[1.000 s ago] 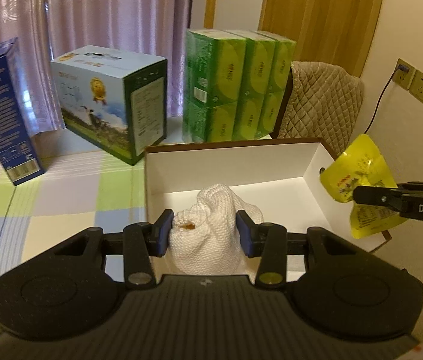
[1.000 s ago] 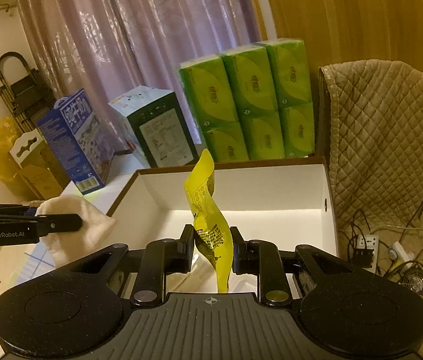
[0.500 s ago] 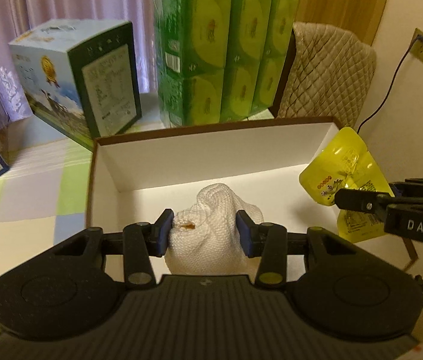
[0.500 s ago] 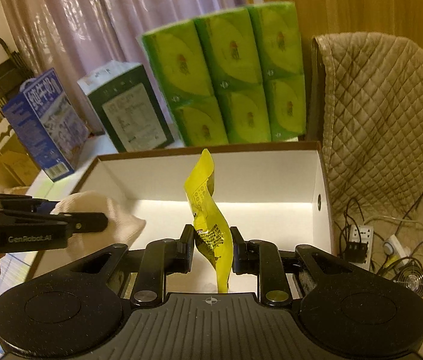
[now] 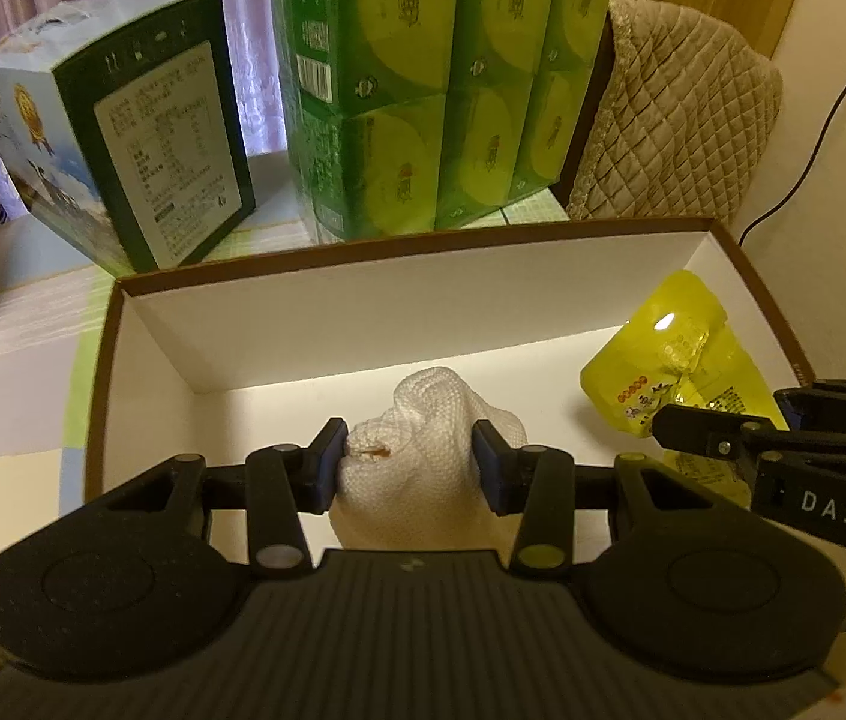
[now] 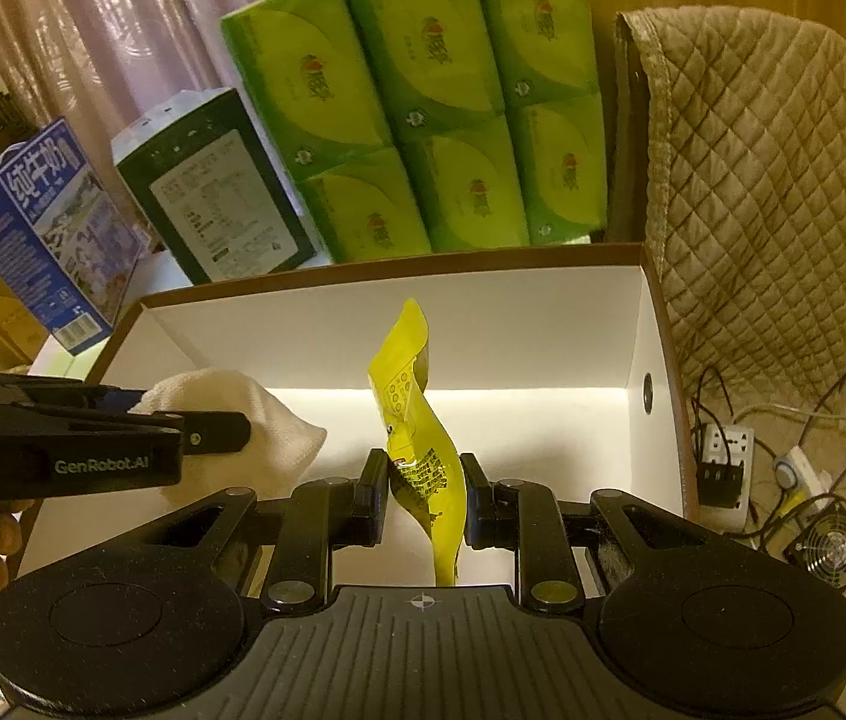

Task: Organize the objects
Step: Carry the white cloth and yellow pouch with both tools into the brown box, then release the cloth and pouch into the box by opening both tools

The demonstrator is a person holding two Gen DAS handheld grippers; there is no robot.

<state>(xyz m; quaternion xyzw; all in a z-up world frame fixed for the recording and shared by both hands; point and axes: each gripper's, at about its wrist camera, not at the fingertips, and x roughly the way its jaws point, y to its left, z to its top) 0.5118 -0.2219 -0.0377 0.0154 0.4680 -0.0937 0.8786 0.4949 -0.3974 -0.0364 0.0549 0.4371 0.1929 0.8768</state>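
Note:
My left gripper point(image 5: 412, 462) is shut on a white knitted cloth point(image 5: 423, 420), held over the near part of an open white box with a brown rim point(image 5: 411, 252). That cloth point(image 6: 255, 420) and the left gripper point(image 6: 219, 432) also show at the left of the right wrist view. My right gripper point(image 6: 423, 489) is shut on a yellow snack pouch point(image 6: 417, 438), held upright over the box's inside point(image 6: 543, 324). In the left wrist view the pouch point(image 5: 681, 354) hangs at the box's right end, with the right gripper point(image 5: 693, 426) pinching its lower edge.
Behind the box stand a green tissue multipack point(image 5: 441, 78), a dark green and blue carton point(image 5: 141, 144) and a blue milk carton point(image 6: 45, 228) on a checked tablecloth point(image 5: 21, 396). A quilted chair back point(image 6: 753, 180) is at right, with a power strip, cables and a small fan point(image 6: 831, 546) below.
Both grippers have moved forward with their loads and now sit over the box's inside; earlier they were short of its near edge. Grips are unchanged.

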